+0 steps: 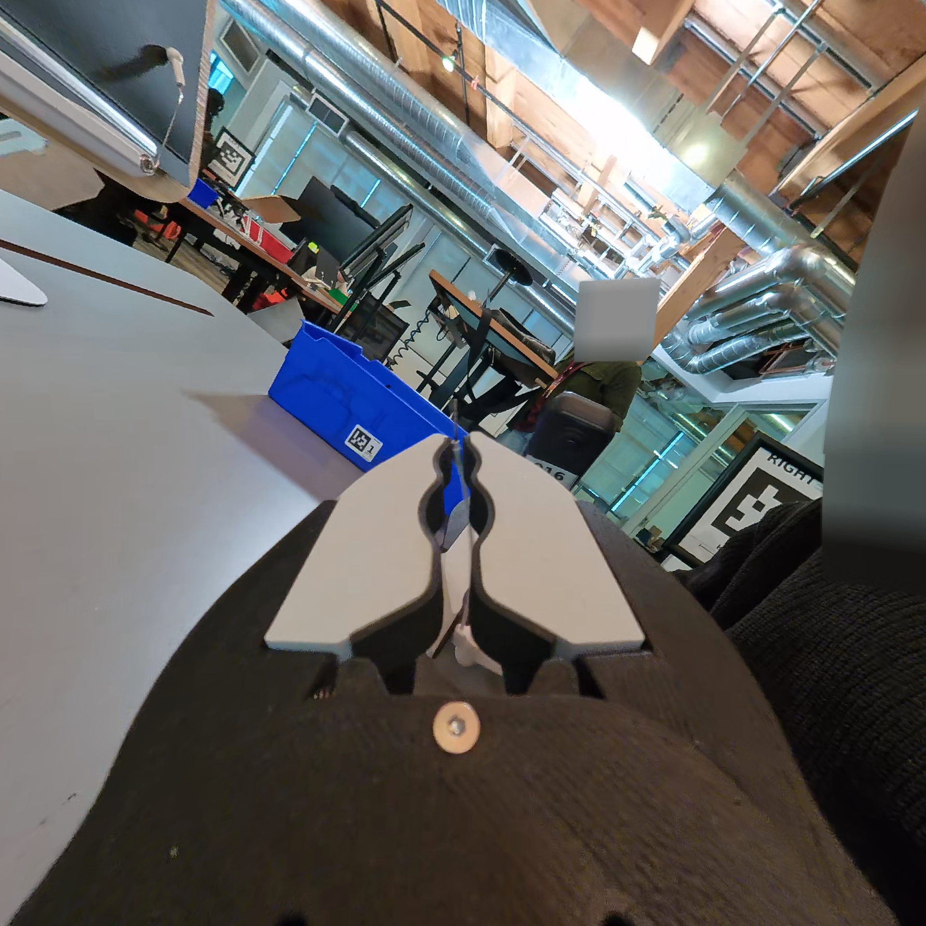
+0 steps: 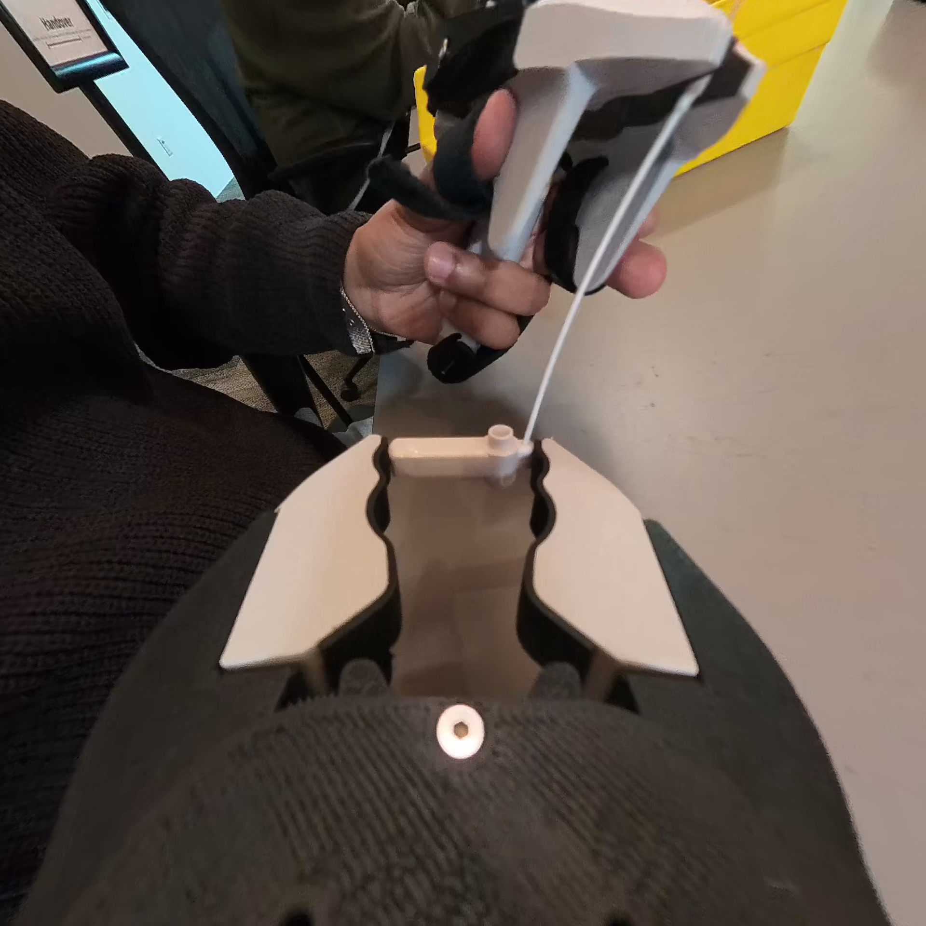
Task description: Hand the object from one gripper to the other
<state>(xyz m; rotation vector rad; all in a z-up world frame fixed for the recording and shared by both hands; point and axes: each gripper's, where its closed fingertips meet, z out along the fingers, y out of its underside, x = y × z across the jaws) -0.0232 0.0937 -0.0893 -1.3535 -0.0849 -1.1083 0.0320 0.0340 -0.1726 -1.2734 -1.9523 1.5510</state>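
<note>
Left hand-held gripper (image 1: 457,441) clamps a thin white rod (image 2: 551,351); right hand-held gripper (image 2: 461,446), spread, apparently brackets its flat tab (image 2: 441,453).

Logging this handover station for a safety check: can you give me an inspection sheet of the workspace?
Surface: pale table, smooth.
Job's things: thin white rod ending in a flat white piece with a small peg.
Clutter: blue bin; yellow bin.
Grippers: left gripper shut on the rod; right gripper open, the piece between its fingertips, contact unclear.
Cables: nothing seen on the table.
Surroundings: person behind, desks, ceiling ducts.
</note>
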